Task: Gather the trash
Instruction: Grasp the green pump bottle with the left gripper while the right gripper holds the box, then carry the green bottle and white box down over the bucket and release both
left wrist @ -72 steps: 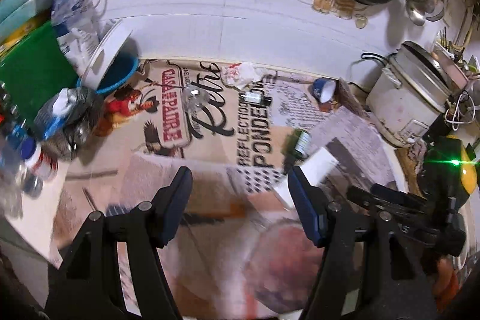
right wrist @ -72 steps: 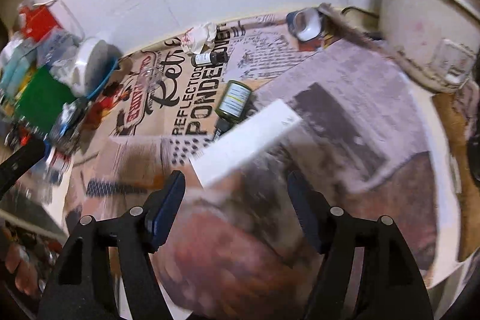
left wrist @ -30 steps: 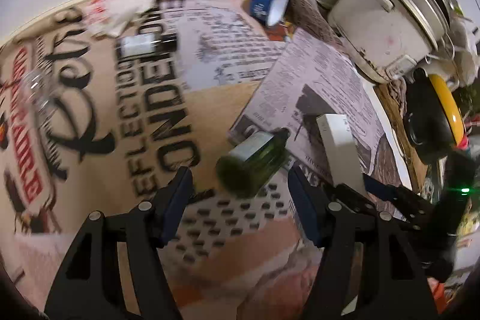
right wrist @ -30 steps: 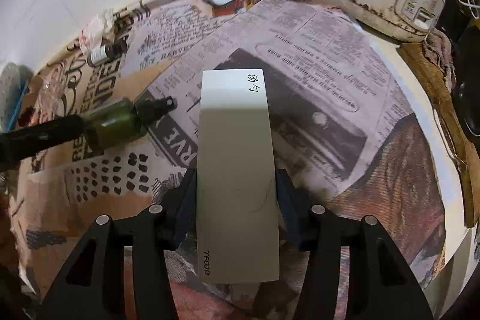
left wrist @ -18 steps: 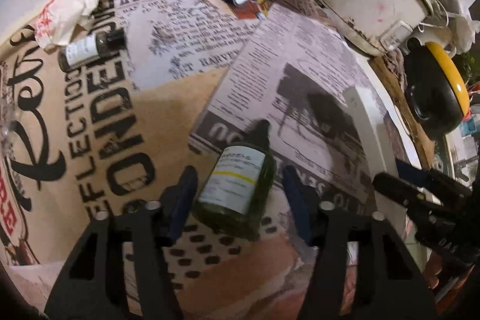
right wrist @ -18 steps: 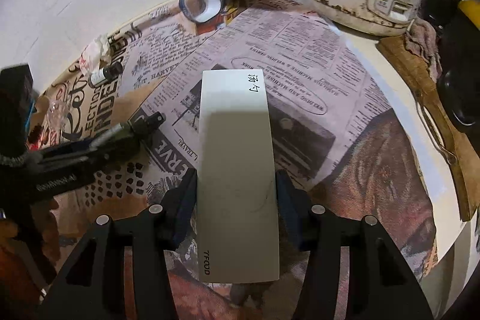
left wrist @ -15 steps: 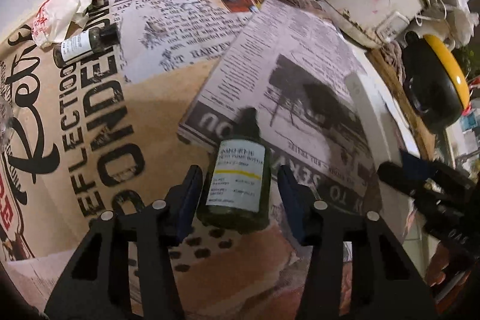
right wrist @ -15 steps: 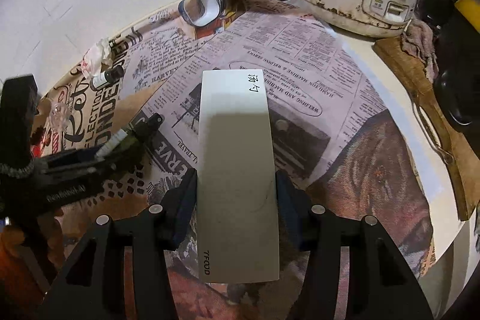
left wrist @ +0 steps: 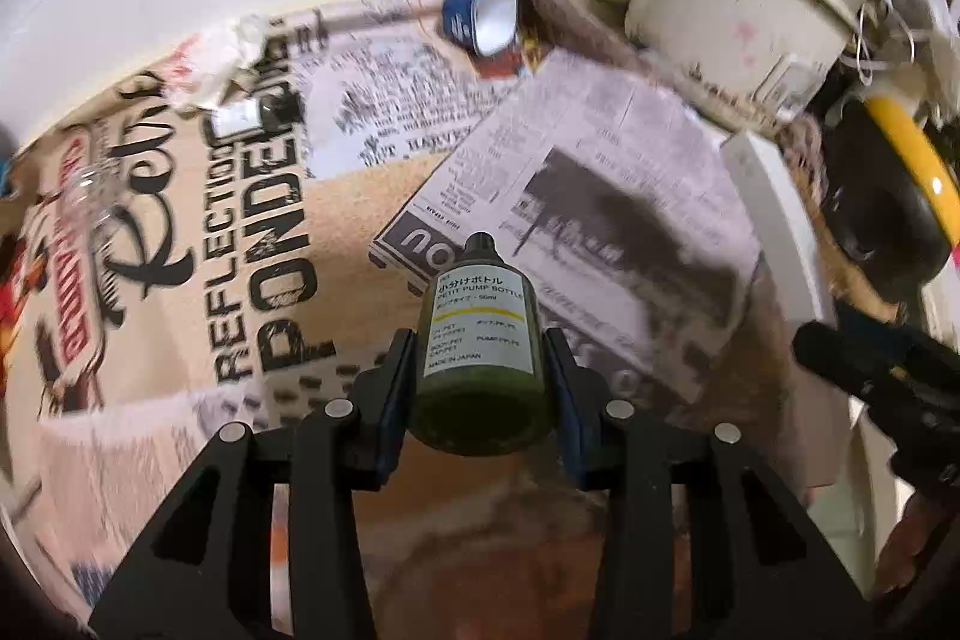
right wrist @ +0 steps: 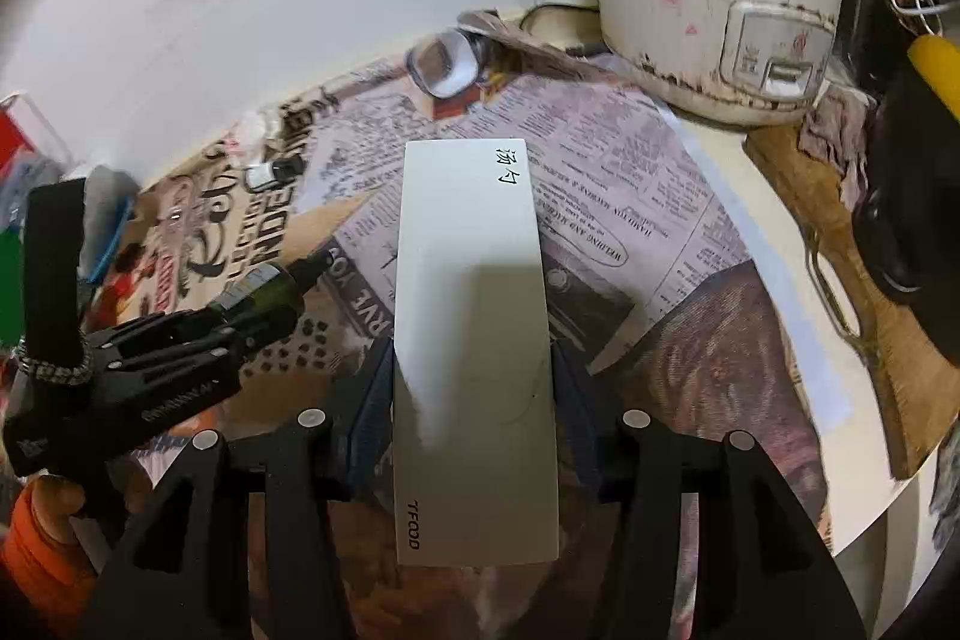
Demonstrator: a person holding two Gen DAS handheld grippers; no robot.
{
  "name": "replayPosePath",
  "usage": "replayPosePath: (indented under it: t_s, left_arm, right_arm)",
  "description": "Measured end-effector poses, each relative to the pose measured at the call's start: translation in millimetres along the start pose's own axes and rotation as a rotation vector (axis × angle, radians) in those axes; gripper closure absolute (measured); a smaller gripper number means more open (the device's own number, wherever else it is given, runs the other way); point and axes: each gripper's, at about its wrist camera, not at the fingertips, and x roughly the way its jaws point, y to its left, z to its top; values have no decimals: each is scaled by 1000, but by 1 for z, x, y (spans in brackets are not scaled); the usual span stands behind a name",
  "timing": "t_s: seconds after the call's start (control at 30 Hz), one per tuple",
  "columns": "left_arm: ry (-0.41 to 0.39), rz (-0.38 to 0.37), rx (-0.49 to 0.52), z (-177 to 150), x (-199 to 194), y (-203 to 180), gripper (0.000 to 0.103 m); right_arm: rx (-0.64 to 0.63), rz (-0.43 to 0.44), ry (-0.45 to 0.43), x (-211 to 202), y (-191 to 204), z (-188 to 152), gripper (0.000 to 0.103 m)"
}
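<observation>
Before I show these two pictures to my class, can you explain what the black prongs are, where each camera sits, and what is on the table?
There is no robot. A person holds a hand-held gripper in each hand, each carrying a wide-angle camera looking along its two fingers. In the left view, the left hand-held gripper is closing its jaws on a small green bottle. In the right view, the right hand-held gripper clamps a flat white box. On the printed tablecloth are a newspaper, a rice cooker, a tipped blue cup and a crumpled wrapper.

I see a dark green bottle (left wrist: pixel 480 358) with a white, yellow-striped label, a plain white box (right wrist: pixel 474 340), a blue cup (left wrist: pixel 480 17), and black-printed newspaper (left wrist: pixel 600 196).
</observation>
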Motion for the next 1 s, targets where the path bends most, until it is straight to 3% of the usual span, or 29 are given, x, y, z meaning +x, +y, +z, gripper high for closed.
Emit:
replayPosePath:
  t_s: [0.3,0.5,0.73,1.0]
  left_arm:
    - [-129,70,-166,-47,-79,-45,62]
    - [-193,105,-198,-90,-130,-76,62]
    - [-206,100,-179,-139,-167,-89,62]
    - [-191,53,-193,-211,-193,-80,62]
  right_arm:
    - [-128,119,-16,-52,-11,-26,55]
    - [-202,164,-24,-85,-10,-49,55]
    - [-214,184,-43,-115,-3,-84,55]
    - [-160,149,-47,-131,20,-152,55]
